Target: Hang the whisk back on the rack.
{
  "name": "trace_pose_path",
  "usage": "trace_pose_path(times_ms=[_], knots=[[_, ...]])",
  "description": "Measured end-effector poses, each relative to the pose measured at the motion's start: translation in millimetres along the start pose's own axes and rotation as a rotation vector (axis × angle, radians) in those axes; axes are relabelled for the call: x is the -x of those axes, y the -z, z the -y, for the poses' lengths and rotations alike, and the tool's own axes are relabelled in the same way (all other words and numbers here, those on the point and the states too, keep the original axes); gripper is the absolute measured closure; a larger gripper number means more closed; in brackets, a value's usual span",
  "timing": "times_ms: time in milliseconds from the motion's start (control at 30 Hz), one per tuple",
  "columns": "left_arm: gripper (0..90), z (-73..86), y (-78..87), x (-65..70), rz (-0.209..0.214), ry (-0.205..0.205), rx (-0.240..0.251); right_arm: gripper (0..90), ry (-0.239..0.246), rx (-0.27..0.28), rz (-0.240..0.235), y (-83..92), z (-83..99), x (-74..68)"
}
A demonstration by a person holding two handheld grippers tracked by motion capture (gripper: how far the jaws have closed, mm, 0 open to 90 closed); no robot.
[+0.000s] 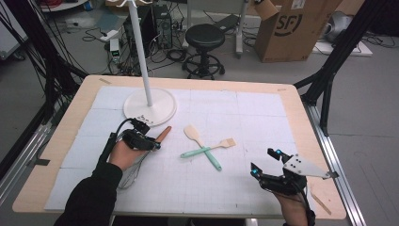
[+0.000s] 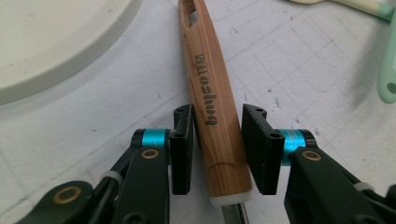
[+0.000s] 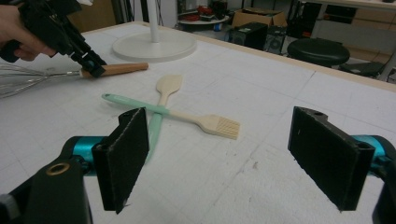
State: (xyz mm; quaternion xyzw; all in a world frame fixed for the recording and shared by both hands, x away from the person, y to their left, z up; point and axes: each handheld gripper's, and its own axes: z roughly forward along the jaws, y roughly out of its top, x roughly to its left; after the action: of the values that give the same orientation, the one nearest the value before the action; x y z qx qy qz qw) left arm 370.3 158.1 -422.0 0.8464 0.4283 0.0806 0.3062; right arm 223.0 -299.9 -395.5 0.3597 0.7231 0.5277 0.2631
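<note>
Left gripper (image 2: 217,149) jaws sitting narrow around the wire whisk's tapered wooden handle (image 2: 212,98), contact unclear; dark printed lettering, hanging hole at tip, lying just beside the round white lamp base (image 2: 56,42). Right gripper (image 3: 229,154) gaping wide.

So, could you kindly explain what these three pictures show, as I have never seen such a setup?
A person holds a two-jaw gripper in each hand at a table. One camera looks down from above; the other two ride on the grippers. The left gripper has its jaws around the wooden handle of a wire whisk, with a slight gap visible beside one pad. The right gripper is open with nothing between its jaws. On the white gridded mat lie a mint-handled spatula crossed with a mint-handled pastry brush, beside a white round lamp base.
</note>
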Motion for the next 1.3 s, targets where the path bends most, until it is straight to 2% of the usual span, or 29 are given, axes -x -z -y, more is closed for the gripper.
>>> trace_pose_path(times_ms=[67, 167, 400, 633, 700, 800, 967, 1133, 1167, 1233, 1300], knots=[[67.6, 1.8, -0.9, -1.1, -0.038, -0.025, -0.029, 20.2, 0.003, -0.001, -0.001, -0.3, 0.1, 0.0], [68.0, 2.1, -0.9, 0.9, -0.047, -0.044, -0.026, 21.0, 0.002, -0.002, -0.004, -0.5, 0.5, 0.0], [69.3, 2.0, -0.6, 0.6, -0.050, -0.038, -0.023, 21.1, -0.001, -0.003, -0.005, -0.9, 1.4, 1.0], [70.0, 4.1, 4.0, -1.1, -0.061, -0.063, -0.023, 21.0, -0.004, -0.002, -0.004, -0.7, 2.2, 1.6], [70.1, 4.8, 8.5, -2.7, -0.058, -0.059, 0.000, 21.1, -0.008, -0.004, -0.006, -1.2, 2.2, 1.1], [70.1, 4.2, 21.6, -6.1, -0.039, -0.032, 0.075, 21.0, -0.007, 0.000, -0.009, -1.5, 1.8, 1.0], [70.0, 6.8, 43.5, -4.3, -0.015, -0.031, 0.177, 21.0, -0.021, 0.002, -0.016, -2.6, 1.6, -0.2], [70.0, 17.0, 66.9, 1.8, 0.024, -0.016, 0.325, 21.0, -0.029, 0.000, -0.039, -8.6, 2.1, -4.7], [70.0, 20.3, 71.8, 3.0, 0.033, -0.010, 0.368, 21.1, -0.033, 0.005, -0.040, -9.7, 1.6, -5.6], [70.0, 25.4, 78.3, 3.7, 0.060, -0.010, 0.414, 21.0, -0.045, 0.010, -0.051, -11.1, -0.1, -7.9], [70.0, 30.3, 84.1, 5.2, 0.069, -0.025, 0.449, 21.1, -0.043, 0.016, -0.062, -13.4, -1.8, -9.8]])
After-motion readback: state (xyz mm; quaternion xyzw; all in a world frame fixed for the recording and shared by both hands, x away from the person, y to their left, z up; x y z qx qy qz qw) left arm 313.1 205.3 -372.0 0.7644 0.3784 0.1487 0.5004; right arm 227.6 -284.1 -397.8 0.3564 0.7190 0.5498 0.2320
